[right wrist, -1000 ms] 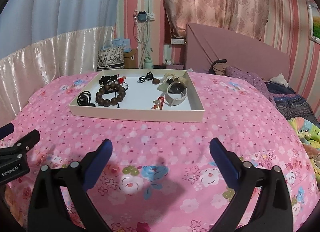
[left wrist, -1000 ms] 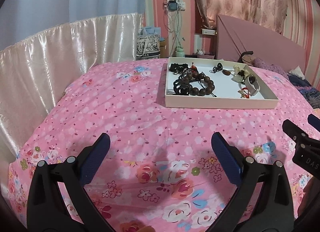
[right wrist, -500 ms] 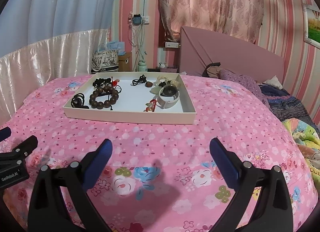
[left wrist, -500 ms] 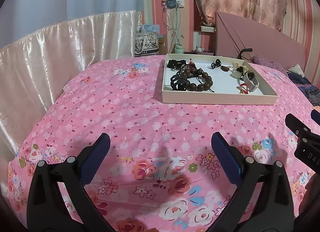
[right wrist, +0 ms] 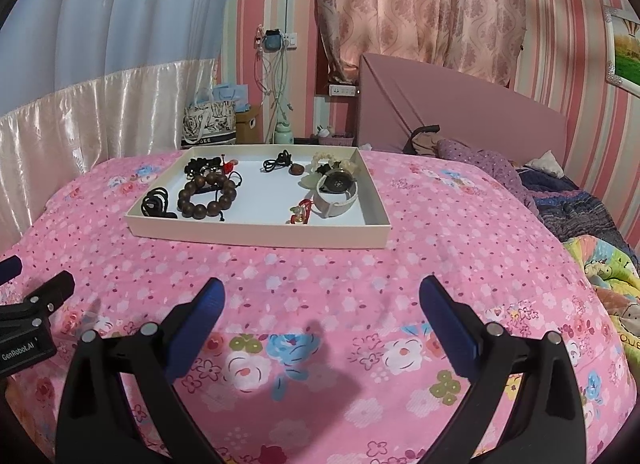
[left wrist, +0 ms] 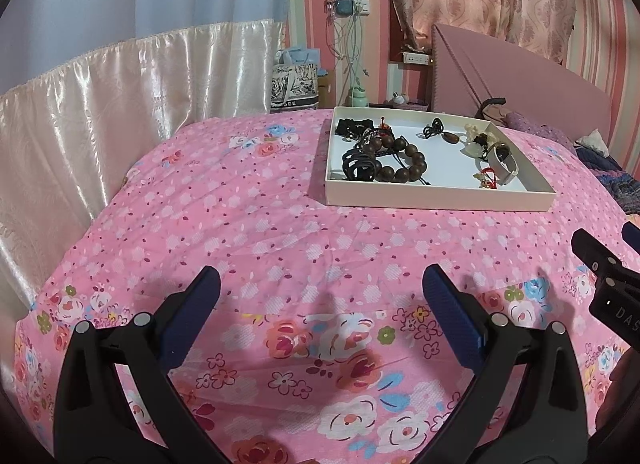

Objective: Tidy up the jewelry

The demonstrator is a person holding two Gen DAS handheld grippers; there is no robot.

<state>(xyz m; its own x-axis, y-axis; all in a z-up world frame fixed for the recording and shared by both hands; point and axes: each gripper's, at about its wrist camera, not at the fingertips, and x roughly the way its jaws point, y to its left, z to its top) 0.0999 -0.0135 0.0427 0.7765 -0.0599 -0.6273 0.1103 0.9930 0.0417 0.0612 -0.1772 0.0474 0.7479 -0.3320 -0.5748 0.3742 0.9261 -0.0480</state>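
now tray point(right wrist: 256, 234) sits farther off.

Two hand-held grippers hover side by side, both spread wide and empty. The left gripper point(left wrist: 320, 284) fills the lower part of its own view, its blue-padded fingers point(left wrist: 450, 314) splayed toward the lower left and lower right corners with nothing between them. The right gripper point(right wrist: 320, 296) sits likewise low in its own frame, jaws apart. Each tool's black tip intrudes at the edge of the other's view: the right at the far right, the left at the lower left.
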